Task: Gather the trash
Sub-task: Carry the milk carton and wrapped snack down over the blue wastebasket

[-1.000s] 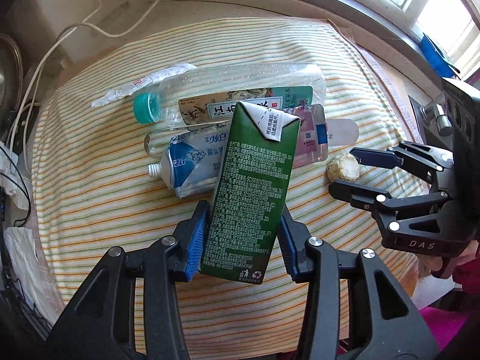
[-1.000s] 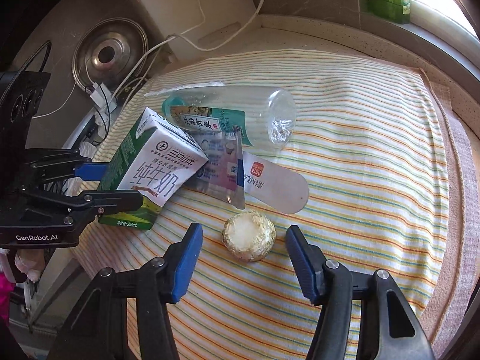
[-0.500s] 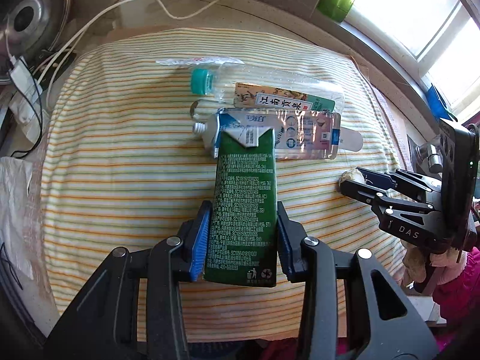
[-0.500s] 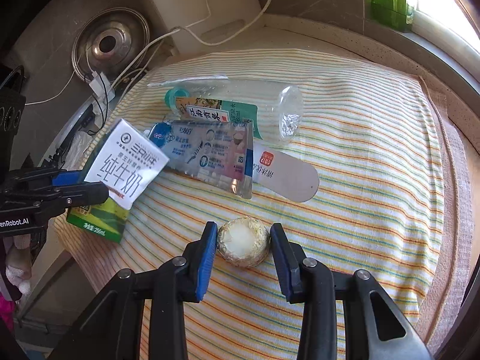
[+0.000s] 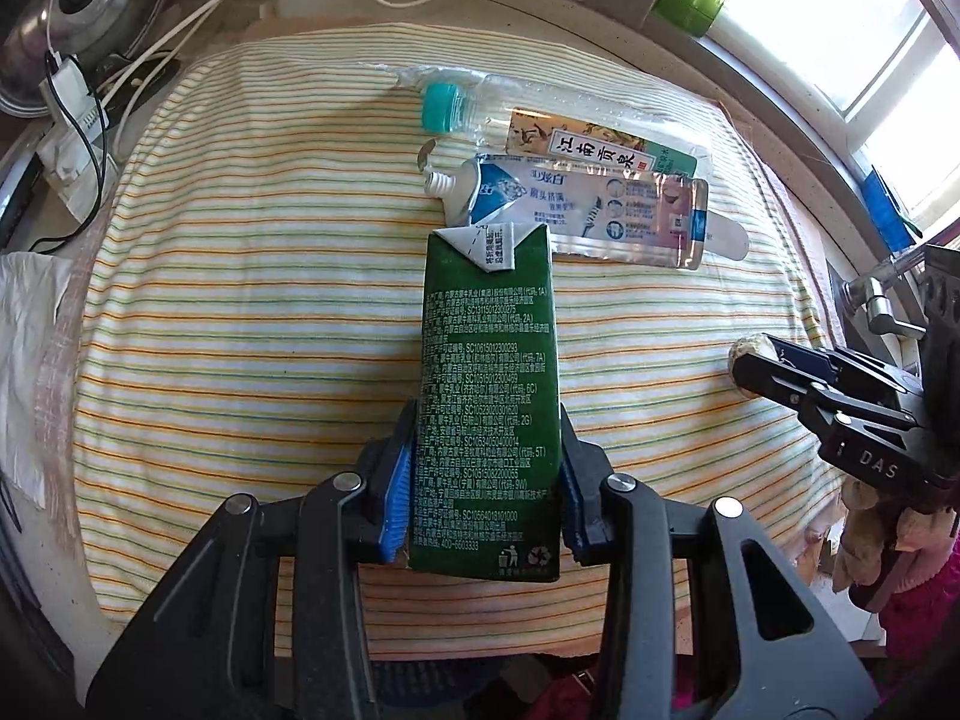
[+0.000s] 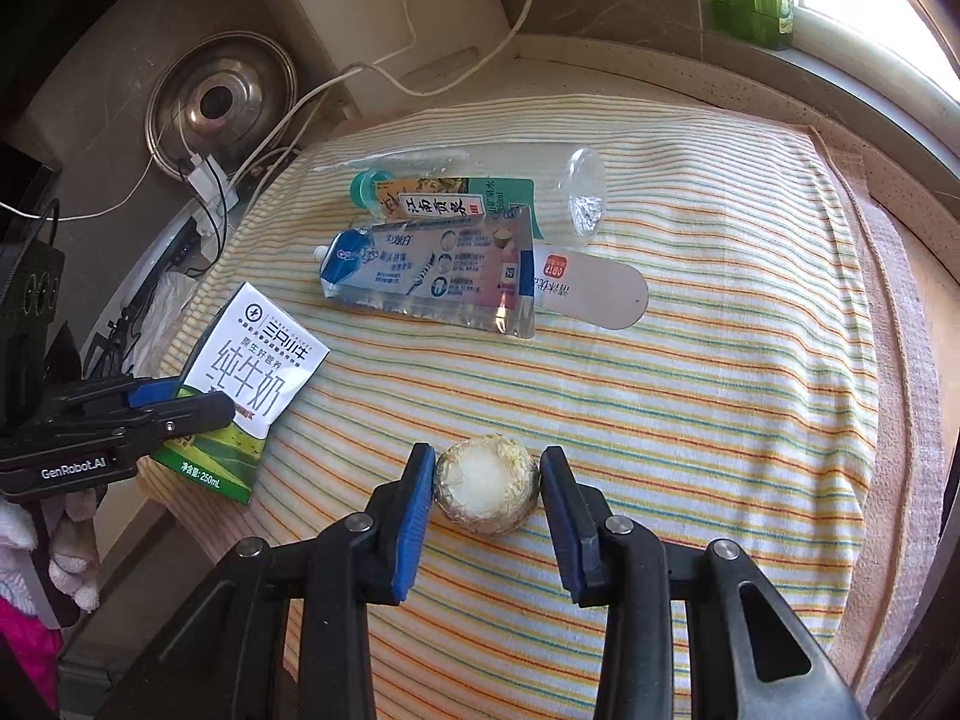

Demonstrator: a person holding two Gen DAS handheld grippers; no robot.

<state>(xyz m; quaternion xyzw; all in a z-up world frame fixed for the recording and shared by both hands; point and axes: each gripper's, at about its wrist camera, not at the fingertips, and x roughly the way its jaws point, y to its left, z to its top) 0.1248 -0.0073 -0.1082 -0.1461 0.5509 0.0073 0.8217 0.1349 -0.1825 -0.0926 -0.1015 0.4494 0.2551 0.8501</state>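
Gripping a green carton (image 5: 489, 396), the left hand-held gripper (image 5: 486, 480) is clamped tight. The right hand-held gripper (image 6: 486, 492) has just closed around a round lump (image 6: 485, 492). A bottle (image 6: 480, 192) and tube (image 6: 432, 270) lie on the counter's striped cloth (image 6: 720, 390) near its back edge.

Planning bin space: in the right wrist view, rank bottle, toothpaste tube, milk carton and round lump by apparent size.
1. Bottle, toothpaste tube: look alike.
2. Milk carton: partly hidden, so unsure.
3. Round lump: smallest, though nearest.

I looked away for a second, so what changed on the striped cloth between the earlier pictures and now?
The left claw pulled the milk carton off the pile, toward the cloth's near edge. The right claw's jaws have just been closing, onto the round foil-wrapped scrap. The bottle, toothpaste tube and white stick stayed put.
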